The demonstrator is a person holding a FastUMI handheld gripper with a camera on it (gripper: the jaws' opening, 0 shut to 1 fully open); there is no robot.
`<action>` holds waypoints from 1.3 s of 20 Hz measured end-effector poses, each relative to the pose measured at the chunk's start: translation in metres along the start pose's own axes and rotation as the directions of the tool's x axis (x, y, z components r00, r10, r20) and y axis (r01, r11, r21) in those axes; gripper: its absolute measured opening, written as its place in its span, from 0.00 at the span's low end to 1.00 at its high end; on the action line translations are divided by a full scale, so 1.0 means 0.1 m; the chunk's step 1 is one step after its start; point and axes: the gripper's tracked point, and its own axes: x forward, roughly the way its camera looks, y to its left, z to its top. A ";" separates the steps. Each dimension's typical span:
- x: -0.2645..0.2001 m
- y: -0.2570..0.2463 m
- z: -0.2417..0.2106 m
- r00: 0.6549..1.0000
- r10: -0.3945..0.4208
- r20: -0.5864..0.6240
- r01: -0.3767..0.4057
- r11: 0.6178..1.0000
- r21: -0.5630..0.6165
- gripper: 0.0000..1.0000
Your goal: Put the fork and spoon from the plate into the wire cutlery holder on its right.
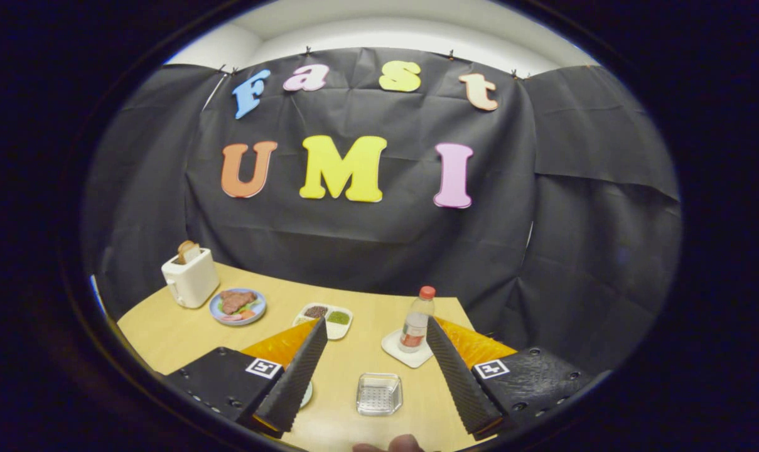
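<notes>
your gripper (373,339) is spread wide, nothing between its fingers. the wire holder (379,394), square silver mesh, sits on the table (166,333) between them.

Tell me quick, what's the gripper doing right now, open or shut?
Gripper: open, holding nothing; the wire cutlery holder sits on the table between its fingers.

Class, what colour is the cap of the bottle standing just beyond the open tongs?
Red; the bottle cap is clearest in the gripper view, beyond the open tongs.
</notes>
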 end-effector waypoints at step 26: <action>0.13 1.55 -2.55 0.431 0.142 -0.891 -0.336 0.942 -0.013 0.83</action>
